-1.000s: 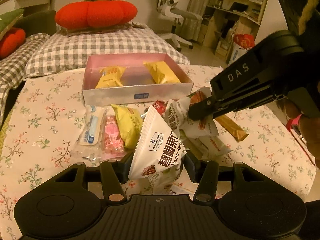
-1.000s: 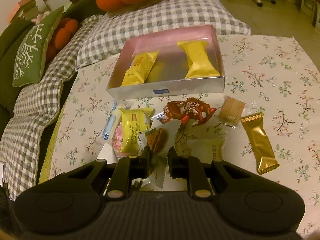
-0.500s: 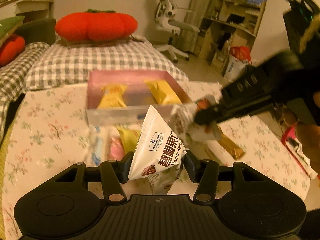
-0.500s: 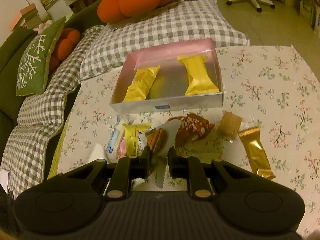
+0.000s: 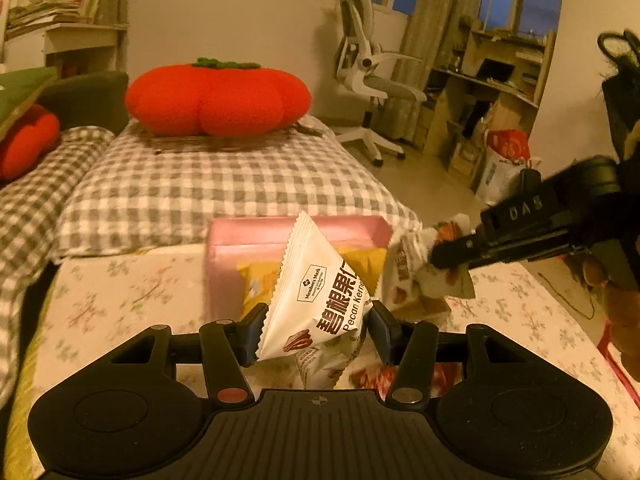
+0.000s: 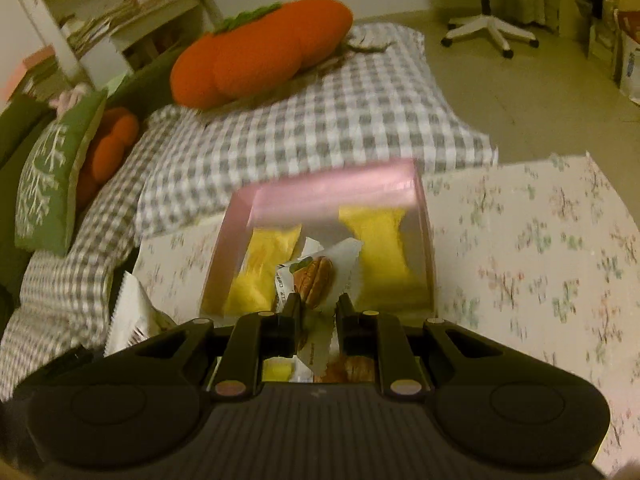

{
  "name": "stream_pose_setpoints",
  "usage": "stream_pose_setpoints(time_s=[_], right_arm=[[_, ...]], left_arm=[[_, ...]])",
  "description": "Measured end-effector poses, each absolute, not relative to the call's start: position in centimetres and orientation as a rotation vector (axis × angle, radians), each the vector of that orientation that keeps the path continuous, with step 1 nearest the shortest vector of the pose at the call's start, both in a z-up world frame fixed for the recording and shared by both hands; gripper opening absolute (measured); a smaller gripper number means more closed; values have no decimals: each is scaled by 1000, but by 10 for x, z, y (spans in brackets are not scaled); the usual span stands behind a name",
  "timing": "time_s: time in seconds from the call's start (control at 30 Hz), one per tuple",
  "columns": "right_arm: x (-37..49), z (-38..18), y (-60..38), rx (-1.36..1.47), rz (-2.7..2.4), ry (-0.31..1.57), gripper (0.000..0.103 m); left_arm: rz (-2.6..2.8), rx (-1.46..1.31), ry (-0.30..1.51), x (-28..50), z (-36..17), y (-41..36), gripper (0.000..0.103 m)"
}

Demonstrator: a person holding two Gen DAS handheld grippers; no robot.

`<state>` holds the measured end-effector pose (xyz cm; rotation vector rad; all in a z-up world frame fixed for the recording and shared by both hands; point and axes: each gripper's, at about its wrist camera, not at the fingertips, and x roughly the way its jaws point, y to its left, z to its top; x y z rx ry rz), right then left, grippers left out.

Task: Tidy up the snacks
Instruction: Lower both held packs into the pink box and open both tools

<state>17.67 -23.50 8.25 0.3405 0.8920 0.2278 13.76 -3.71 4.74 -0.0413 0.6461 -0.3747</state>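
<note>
Overhead, each hand-held gripper (image 5: 316,330) (image 6: 319,312) clamped on a pecan packet (image 5: 320,300) (image 6: 316,276) — pink box (image 6: 236,220) rim below.

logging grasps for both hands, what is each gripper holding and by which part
Left gripper: white pecan packet, pinched across its lower sides. Right gripper: smaller pecan packet, clamped at its lower edge.

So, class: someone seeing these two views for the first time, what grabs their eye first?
Probably the big orange persimmon cushion on the checked bedding behind the table. Next, each claw holds a white pecan packet: the left claw grips one packet, the right claw another packet, both near the pink box with yellow snacks.
</note>
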Motion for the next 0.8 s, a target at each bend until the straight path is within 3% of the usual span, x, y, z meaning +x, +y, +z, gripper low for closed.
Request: stream_pose_setpoints(time_s=[0.33,0.6,0.8], right_arm=[[204,30,-259,454,157,907,16],[207,26,-252,533,212,858,16],[212,22,-235,551,271,864,25]], left_arm=[[-389,2,710,195,12,-78,51],[-324,28,768,217,-10,-74,52],[-314,-5,757,215,-3,-56,57]])
